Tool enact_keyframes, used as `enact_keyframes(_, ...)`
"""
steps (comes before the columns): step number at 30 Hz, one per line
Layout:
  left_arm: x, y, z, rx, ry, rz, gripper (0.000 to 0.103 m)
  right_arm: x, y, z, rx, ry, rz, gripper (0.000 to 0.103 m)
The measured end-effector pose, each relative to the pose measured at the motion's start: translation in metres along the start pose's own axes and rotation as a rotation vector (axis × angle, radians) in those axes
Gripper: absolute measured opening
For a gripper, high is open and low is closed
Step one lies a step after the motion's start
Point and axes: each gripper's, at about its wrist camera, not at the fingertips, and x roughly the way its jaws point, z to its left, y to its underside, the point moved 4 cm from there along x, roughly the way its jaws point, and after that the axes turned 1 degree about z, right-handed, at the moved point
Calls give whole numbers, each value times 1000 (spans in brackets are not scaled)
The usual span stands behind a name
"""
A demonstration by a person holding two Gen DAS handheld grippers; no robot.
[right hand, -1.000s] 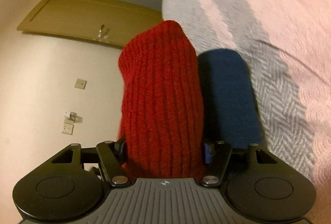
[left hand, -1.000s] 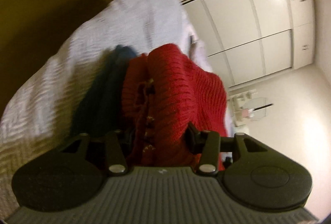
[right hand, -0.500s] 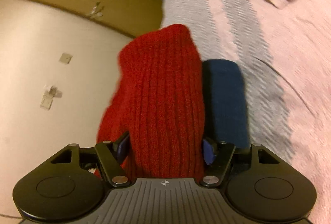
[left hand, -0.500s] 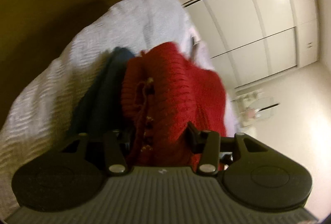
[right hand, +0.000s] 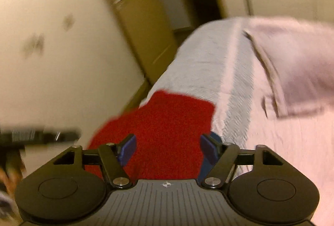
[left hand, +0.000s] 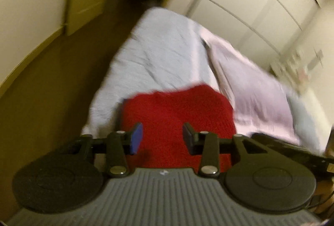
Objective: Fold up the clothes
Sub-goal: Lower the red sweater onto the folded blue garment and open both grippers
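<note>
A folded red knit garment point(left hand: 177, 117) lies flat on the near end of the bed point(left hand: 162, 54). My left gripper point(left hand: 162, 138) hovers over its near edge, open, with both pad faces bare. In the right wrist view the same red garment point(right hand: 167, 127) lies under my right gripper point(right hand: 168, 149), which is also open and holds nothing. A sliver of a dark blue garment point(right hand: 217, 137) peeks out beside the right finger; the red one hides the rest. Both views are blurred by motion.
The bed point(right hand: 208, 63) has a grey-white herringbone cover, with a crumpled pale pink cloth point(left hand: 256, 96) point(right hand: 296, 63) on its far right part. White wardrobe doors point(left hand: 261, 6) stand behind the bed. The floor point(left hand: 52, 90) runs along the bed's left side.
Both grippers held the red garment upright between their fingers. It now lies flat on the bed, both grippers have let go, and both cameras have swung toward the bed.
</note>
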Motion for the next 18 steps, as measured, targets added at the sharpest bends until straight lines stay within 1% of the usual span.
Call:
enact_keyframes(1, 10, 5, -6, 31, -10, 19, 28, 4, 5, 9, -64, 18, 3, 42)
enact_keyframes(2, 19, 9, -7, 44, -21, 29, 26, 9, 10, 18, -128, 37, 6, 34)
enact_keyframes(3, 27, 13, -7, 51, -32, 37, 24, 13, 15, 27, -193, 55, 9, 34)
enact_keyframes(5, 45, 21, -6, 65, -54, 54, 17, 23, 24, 41, -303, 88, 20, 33)
enact_keyframes(8, 58, 19, -1, 53, -57, 70, 17, 47, 30, 30, -314, 99, 66, 33)
enact_keyframes(9, 63, 17, 1, 48, -57, 75, 16, 52, 30, 28, -313, 98, 76, 33)
enact_keyframes(12, 73, 15, 0, 87, -83, 96, 16, 58, 26, 22, -274, 74, 106, 34)
enact_keyframes(15, 62, 10, -5, 77, -96, 130, 16, 44, 17, 22, -267, 34, 156, 34)
enact_keyframes(17, 53, 0, -9, 81, -101, 128, 15, 36, -1, 16, -199, -16, 171, 34)
enact_keyframes(18, 50, -8, -11, 81, -102, 113, 15, 33, -13, 10, -158, -27, 153, 34)
